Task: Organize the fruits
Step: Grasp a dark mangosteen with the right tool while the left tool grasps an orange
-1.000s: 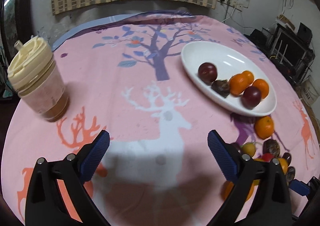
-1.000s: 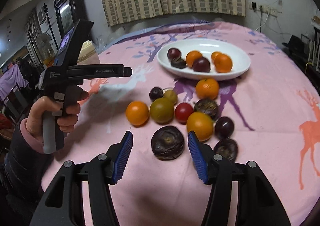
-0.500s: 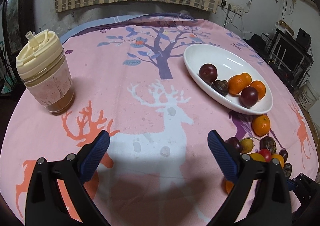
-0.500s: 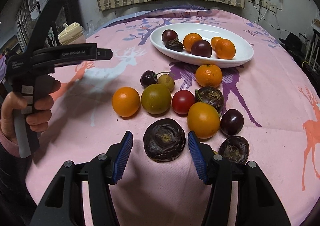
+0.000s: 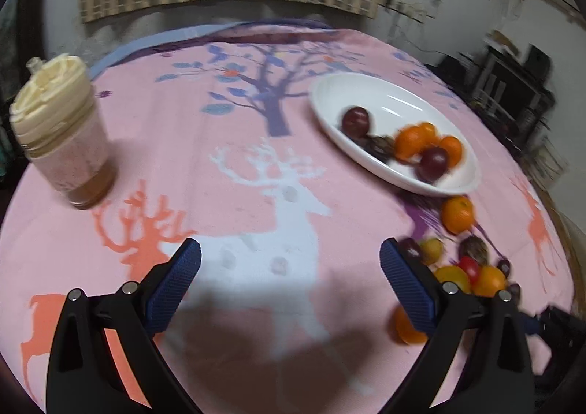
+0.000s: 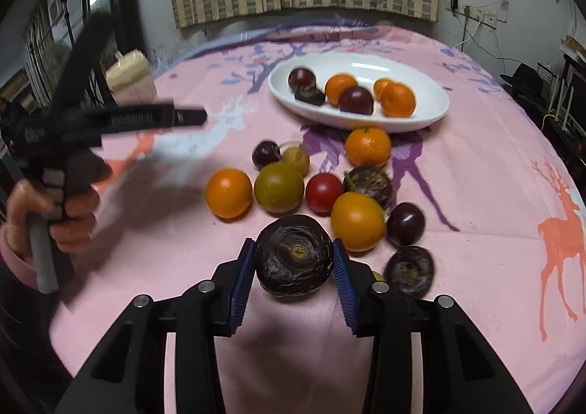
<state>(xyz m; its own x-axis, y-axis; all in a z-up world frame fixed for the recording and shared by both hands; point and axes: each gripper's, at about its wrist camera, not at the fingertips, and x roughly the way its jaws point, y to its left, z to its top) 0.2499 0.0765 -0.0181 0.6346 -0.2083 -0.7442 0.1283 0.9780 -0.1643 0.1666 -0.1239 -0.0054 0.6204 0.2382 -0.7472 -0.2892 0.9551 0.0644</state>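
Observation:
My right gripper is shut on a dark wrinkled round fruit, both blue pads against its sides. Beyond it several loose fruits lie on the pink cloth: an orange, a green-brown fruit, a red tomato, a big orange, dark plums. A white oval plate holds several oranges and dark fruits; it also shows in the left wrist view. My left gripper is open and empty above the white deer print, left of the fruit pile.
A lidded cup with a brown drink stands at the table's left. The left gripper and the hand holding it hang over the table's left side in the right wrist view. The round table's edge curves close on the right.
My right gripper moved forward and closed on the dark wrinkled fruit. The left gripper shifted slightly and stays open.

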